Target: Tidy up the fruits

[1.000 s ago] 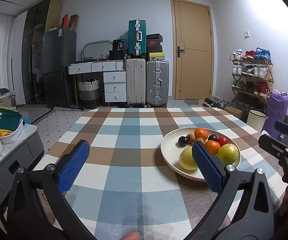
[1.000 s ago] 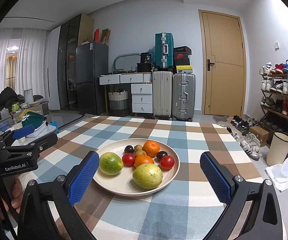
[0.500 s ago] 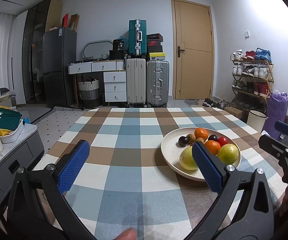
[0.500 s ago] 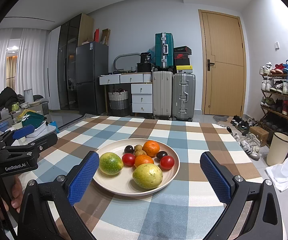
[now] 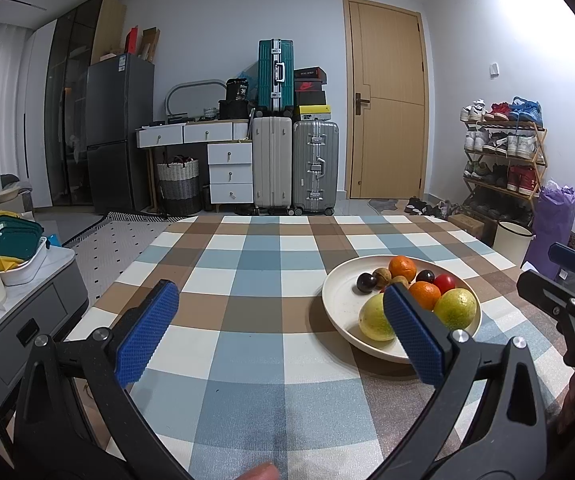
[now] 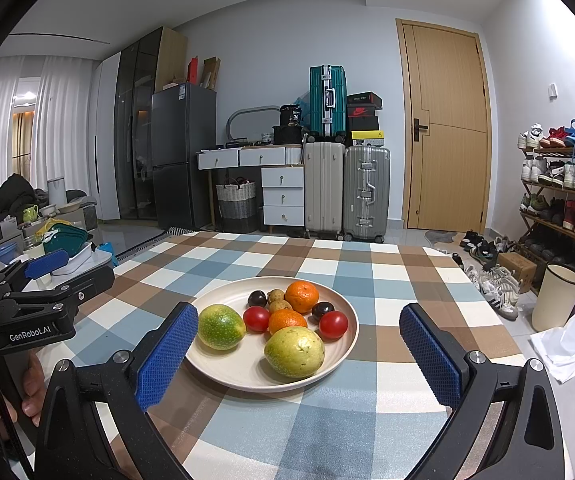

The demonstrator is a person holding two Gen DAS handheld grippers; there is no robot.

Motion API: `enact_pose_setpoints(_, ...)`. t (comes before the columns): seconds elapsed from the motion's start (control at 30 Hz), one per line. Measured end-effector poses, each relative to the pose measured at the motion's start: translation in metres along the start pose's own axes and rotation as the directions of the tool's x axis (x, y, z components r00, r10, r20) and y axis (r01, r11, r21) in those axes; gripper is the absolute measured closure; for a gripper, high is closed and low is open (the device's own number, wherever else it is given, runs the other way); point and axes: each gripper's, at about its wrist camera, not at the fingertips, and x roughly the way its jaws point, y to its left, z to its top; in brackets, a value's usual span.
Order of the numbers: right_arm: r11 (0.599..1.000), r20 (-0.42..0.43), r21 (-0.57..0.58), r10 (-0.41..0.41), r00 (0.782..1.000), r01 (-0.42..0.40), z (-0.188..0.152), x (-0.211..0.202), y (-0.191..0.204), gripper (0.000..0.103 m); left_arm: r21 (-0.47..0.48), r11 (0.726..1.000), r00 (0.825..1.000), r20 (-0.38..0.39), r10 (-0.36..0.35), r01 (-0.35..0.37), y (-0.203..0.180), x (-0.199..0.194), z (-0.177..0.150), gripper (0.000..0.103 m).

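A cream plate (image 6: pixel 243 374) sits on the checked tablecloth (image 6: pixel 327 420); it also shows in the left wrist view (image 5: pixel 339 300). On it lie a green citrus (image 6: pixel 220 327), a yellow-green fruit (image 6: pixel 294 352), two oranges (image 6: pixel 302 297), two red tomatoes (image 6: pixel 333 324), two dark plums (image 6: pixel 257 299) and small brown fruits (image 6: pixel 276 295). My right gripper (image 6: pixel 298 350) is open and empty, just short of the plate's near rim. My left gripper (image 5: pixel 279 326) is open and empty, over the cloth to the left of the plate.
The table ends at the far edge (image 5: pixel 307 218). Beyond it stand suitcases (image 5: pixel 273 160), a drawer unit (image 5: pixel 229 174) and a door (image 5: pixel 387 100). A shoe rack (image 5: pixel 503 152) is at the right, a low cabinet with containers (image 5: pixel 15 248) at the left.
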Motion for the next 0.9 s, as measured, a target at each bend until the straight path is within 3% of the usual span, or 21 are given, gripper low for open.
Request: enact_pose_setpoints(0.9, 1.0, 0.0, 0.0, 0.0, 1.0, 0.0, 0.0, -0.0001, 0.0001, 0.0, -0.006, 1.0, 1.0, -0.002, -0.001, 0.001, 0.0008, 0.0006, -0.0001, 0.001)
